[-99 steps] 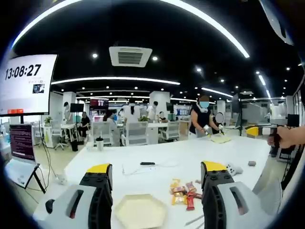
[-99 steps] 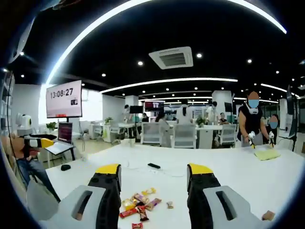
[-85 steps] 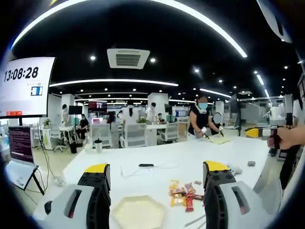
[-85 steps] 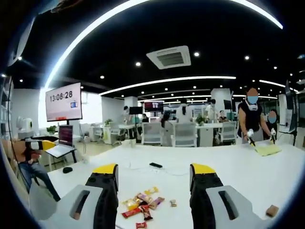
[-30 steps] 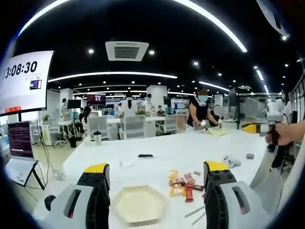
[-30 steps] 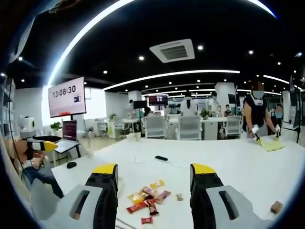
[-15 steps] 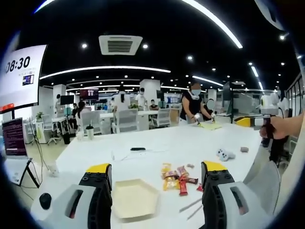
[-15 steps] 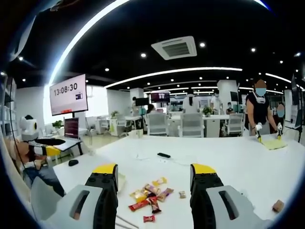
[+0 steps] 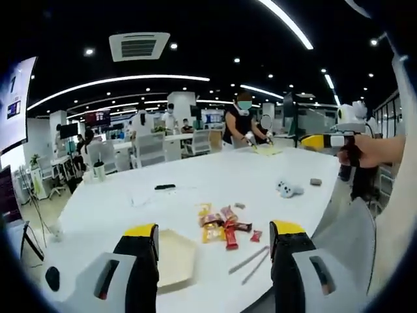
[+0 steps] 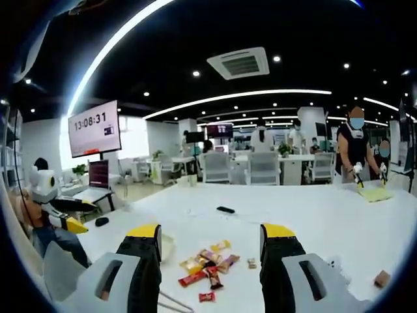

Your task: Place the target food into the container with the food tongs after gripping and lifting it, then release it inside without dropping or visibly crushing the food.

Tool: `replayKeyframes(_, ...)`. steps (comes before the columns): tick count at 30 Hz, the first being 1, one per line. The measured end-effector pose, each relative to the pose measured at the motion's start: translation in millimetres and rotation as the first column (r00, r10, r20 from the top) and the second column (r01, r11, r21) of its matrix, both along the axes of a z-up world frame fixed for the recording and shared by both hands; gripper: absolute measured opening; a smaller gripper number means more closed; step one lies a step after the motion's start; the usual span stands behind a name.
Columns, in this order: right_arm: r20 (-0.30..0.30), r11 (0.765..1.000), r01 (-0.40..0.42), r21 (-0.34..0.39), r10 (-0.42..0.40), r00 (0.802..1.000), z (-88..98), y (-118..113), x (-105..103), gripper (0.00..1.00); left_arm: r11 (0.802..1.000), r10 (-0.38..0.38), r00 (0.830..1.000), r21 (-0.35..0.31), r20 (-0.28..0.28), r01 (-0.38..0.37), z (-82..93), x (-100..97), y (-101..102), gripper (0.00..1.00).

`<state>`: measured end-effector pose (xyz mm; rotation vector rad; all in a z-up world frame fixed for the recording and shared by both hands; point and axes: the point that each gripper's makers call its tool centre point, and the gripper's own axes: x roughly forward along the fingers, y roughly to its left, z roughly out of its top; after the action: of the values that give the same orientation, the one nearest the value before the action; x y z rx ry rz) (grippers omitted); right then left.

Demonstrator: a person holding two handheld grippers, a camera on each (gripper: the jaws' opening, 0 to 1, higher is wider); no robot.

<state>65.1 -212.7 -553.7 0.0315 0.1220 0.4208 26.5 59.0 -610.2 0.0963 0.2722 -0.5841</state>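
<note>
Lying flat, tongs [image 9: 246, 263] run diagonally beside snack pile [image 9: 225, 225].

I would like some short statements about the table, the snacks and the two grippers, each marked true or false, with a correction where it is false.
1. The left gripper is open and holds nothing. True.
2. The tongs are clamped in the right gripper. False: they lie on the white table, near the snack pile, and the right gripper is open and empty.
3. The hexagonal tray already holds a snack. False: what shows of it between the left gripper's jaws is bare.
4. The snacks lie in a loose pile on the table. True.
5. A small black object lies on the table beyond the snacks. True.
</note>
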Motion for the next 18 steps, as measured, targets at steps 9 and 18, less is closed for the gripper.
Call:
replayKeyframes(9, -0.008, 1.000, -0.008, 0.000, 0.008, 1.000, -3.4, 4.1, -1.5, 0.62, 0.995, -0.088, 0.994, 0.036, -0.071, 0.091, -27.9, -2.9, -11.5, 0.64)
replayKeyframes(18, -0.012, 1.000, -0.005, -0.005, 0.005, 1.000, -4.4, 2.8, -2.1, 0.61, 0.950, -0.243, 0.958, 0.159, -0.153, 0.267, -66.4, -16.7, -35.7, 0.61)
